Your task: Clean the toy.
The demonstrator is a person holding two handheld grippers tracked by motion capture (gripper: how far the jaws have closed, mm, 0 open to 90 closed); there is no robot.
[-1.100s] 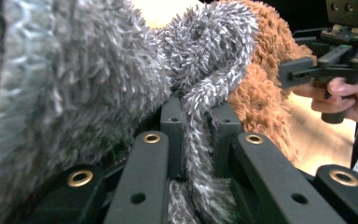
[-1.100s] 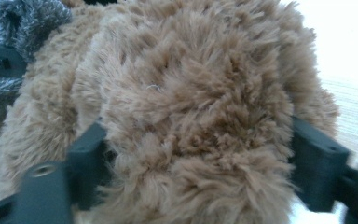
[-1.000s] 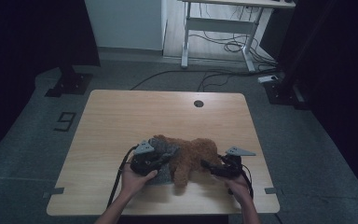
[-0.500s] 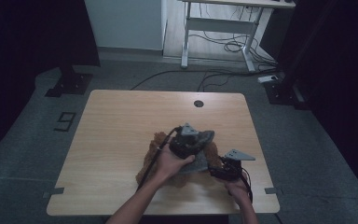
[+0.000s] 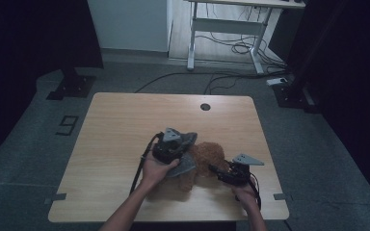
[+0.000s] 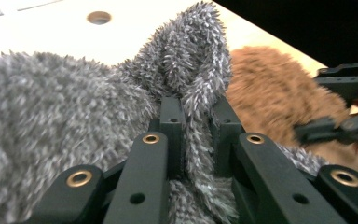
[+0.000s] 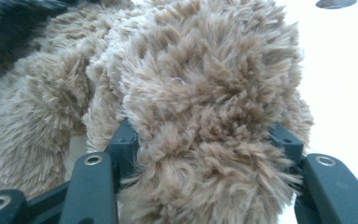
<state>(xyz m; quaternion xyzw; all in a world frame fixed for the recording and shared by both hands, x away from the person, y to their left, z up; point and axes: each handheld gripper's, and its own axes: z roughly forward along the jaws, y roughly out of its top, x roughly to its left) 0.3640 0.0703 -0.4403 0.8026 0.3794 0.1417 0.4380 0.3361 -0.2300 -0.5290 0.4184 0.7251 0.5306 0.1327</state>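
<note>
High view shows a brown plush toy (image 5: 207,159) lying near the front edge of the wooden table (image 5: 125,125), toward its right half, with a grey fuzzy cloth (image 5: 185,161) draped over the toy's left side. From the toy outward: the left gripper (image 5: 173,144) sits just at the toy's left, and in the left gripper view its jaws are pinched tight on a fold of the grey cloth (image 6: 191,84), which bunches up between them and spills over the brown toy (image 6: 279,102) behind. The right gripper (image 5: 224,174) is at the toy's right, low over the table; in the right gripper view its jaws straddle a thick lump of the brown fur (image 7: 205,121) and have just been closing on it, and the fur seems to bulge against both pads, though the pile hides the contact itself.

As a judgement, the work looks midway: the cloth is gripped and partly raised off the toy, the toy is being steadied, but the cloth is not yet clear of it. Beyond the toy, a round cable hole (image 5: 205,107) sits near the table's far edge.
</note>
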